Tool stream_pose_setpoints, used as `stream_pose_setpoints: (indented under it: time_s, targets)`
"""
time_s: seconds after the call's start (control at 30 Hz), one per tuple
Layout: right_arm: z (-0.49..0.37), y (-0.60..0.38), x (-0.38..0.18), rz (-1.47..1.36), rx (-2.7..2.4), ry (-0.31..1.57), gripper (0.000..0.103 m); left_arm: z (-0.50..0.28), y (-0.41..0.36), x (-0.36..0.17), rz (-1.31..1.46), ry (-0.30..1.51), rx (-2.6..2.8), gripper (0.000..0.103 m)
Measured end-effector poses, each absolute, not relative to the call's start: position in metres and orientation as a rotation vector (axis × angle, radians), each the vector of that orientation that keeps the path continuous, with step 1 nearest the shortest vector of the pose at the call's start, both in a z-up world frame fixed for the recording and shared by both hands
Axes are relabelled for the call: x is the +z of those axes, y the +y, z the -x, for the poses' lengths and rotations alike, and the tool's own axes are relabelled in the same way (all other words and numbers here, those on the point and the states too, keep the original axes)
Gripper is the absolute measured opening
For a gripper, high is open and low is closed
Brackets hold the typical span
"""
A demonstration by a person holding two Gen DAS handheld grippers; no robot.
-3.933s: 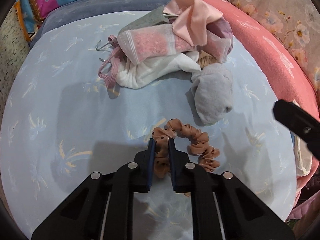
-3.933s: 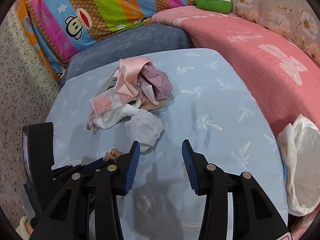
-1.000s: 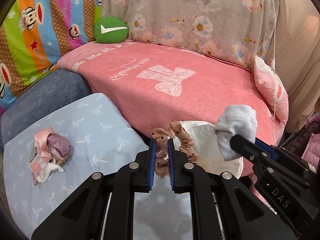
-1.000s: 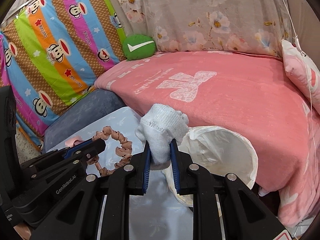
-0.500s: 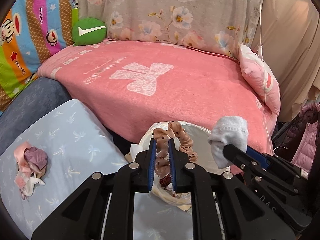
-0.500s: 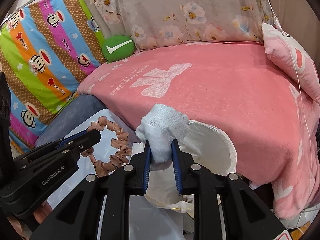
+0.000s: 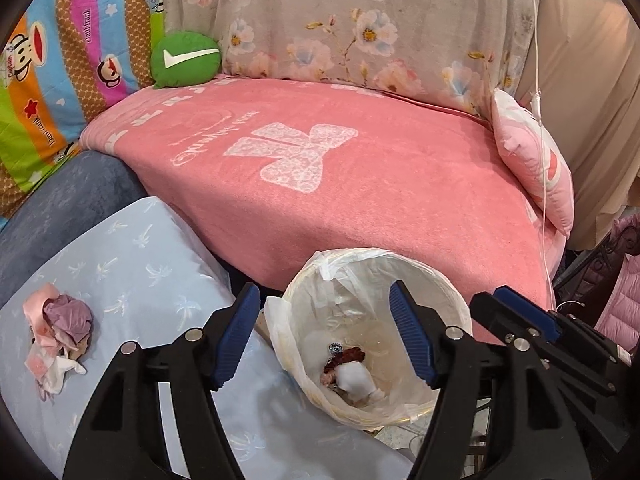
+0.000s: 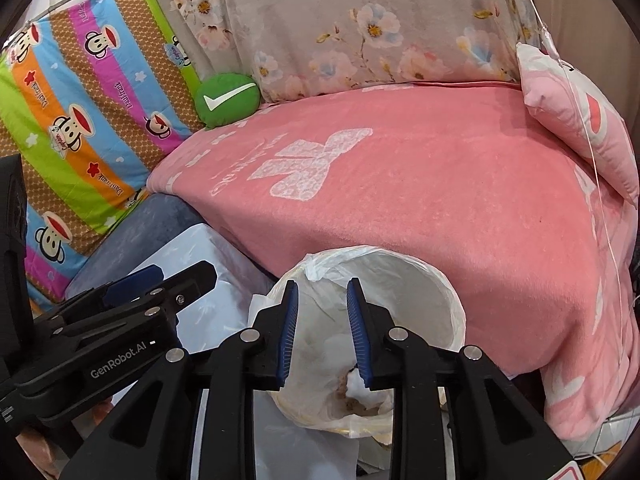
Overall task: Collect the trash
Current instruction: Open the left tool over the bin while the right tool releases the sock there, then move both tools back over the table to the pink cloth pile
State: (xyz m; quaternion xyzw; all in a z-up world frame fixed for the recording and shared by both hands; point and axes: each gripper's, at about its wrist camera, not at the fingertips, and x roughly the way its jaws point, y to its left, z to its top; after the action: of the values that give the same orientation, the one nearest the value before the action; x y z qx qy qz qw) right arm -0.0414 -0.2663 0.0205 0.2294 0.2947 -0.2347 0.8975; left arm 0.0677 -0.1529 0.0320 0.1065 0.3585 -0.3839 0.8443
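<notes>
Moved: scrunchie and sock, each pinched in a gripper half a second ago, now lie at the bottom of the bin.
Left gripper: over the bin's near rim; jaws have just been opening, now wide, nothing between them.
Right gripper: above the bin mouth; jaws have just been opening, moderately parted, empty.
Meaning: both pieces look delivered; this drop seems finished.
Remaining: cloth pile on the blue cover, well left of the bin, likely next.
Beyond: pink blanket directly behind the bin.
</notes>
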Motion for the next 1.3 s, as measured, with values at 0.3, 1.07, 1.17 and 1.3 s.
stream_pose_setpoints:
  time_s: [0.3,1.07,1.17,1.3]
  targets:
    - [0.033,-0.254,0.023,-0.455,-0.460,0.620,0.028,-0.078,-0.138,0.030,-0.197,0.776,-0.770,0.064]
    - [-0.013,-0.191,0.022,-0.380,-0.335,0.668,0.029,-0.107,-0.070,0.019,-0.118,0.818,-0.646,0.064]
    - [-0.022,-0.178,0.021,-0.367,-0.313,0.676,0.030,-0.113,-0.056,0.017,-0.102,0.821,-0.615,0.066]
    - [-0.032,-0.163,0.021,-0.353,-0.288,0.682,0.035,-0.121,-0.038,0.013,-0.084,0.827,-0.574,0.069]
